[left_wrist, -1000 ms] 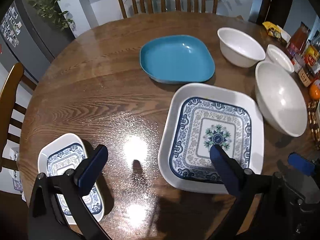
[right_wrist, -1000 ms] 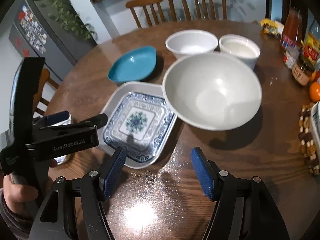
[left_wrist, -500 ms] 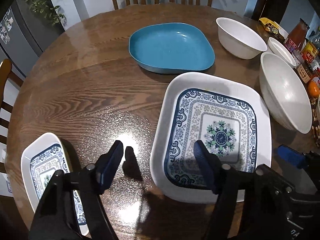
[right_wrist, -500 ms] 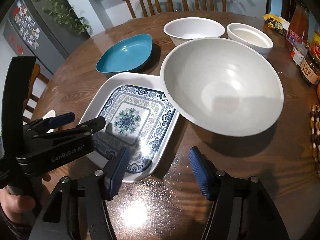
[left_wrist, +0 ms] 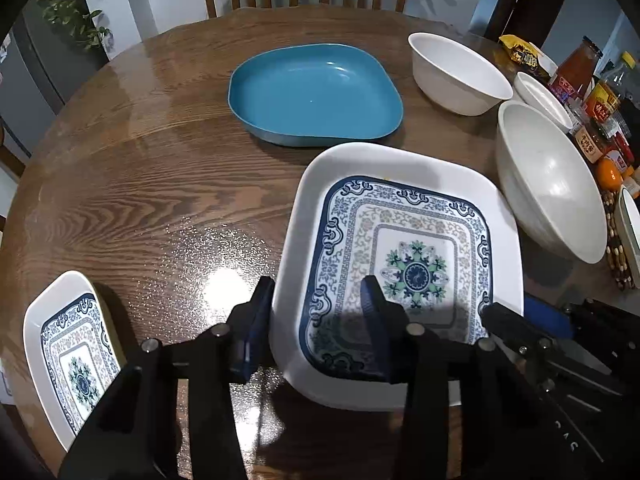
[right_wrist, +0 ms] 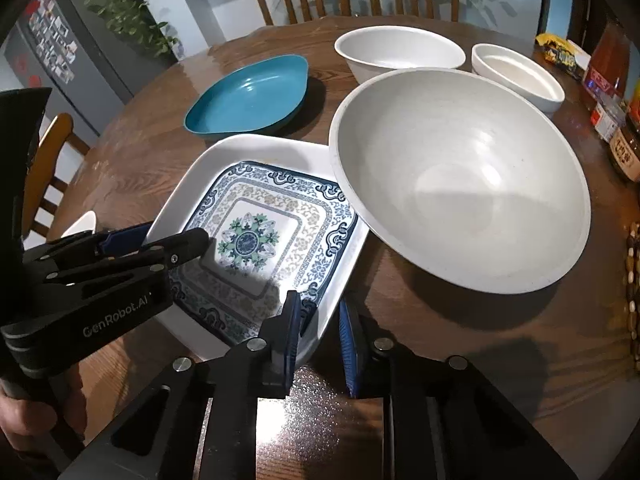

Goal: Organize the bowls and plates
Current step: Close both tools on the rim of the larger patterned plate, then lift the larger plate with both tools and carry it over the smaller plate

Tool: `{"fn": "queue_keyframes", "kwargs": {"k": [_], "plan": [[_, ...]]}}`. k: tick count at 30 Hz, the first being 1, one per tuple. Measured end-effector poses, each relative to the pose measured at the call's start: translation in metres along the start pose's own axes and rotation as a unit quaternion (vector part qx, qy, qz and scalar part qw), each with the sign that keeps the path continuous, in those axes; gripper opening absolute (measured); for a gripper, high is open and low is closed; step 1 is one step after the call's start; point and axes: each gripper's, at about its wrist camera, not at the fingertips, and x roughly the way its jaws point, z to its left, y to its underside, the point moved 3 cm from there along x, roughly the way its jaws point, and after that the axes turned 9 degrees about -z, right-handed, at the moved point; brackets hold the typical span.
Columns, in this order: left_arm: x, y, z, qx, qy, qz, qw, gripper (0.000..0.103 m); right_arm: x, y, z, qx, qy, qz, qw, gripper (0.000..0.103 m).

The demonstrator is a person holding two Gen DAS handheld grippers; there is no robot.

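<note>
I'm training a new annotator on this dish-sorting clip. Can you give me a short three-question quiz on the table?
1. Whose rim lies between the jaws of both the left tool and the right tool? A) teal rounded plate B) large white square plate with blue pattern C) big white bowl
2. True or false: the teal rounded plate is stacked on the large patterned plate.
3. In the left wrist view, on which side of the large plate lies the small matching patterned plate?
Key: 1 B; both tools' jaws have just been closing, its rim between them. 2 False; the teal rounded plate lies apart from it. 3 Left.
</note>
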Motion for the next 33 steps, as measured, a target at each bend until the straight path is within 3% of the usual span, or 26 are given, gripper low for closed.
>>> {"fn": "queue_keyframes", "kwargs": {"k": [7,33], "plan": [[-0.002,0.003,-0.002,-0.001,-0.004,-0.001,1.0,0.042,0.0,0.0,-0.001,0.001,0.004,0.001,1.0,0.014],[-0.061,0.012,0.007,-0.01,-0.016,-0.051,0.9985,0.04,-0.041,0.003,0.016,-0.014,-0.01,-0.037,0.999,0.014]]}}
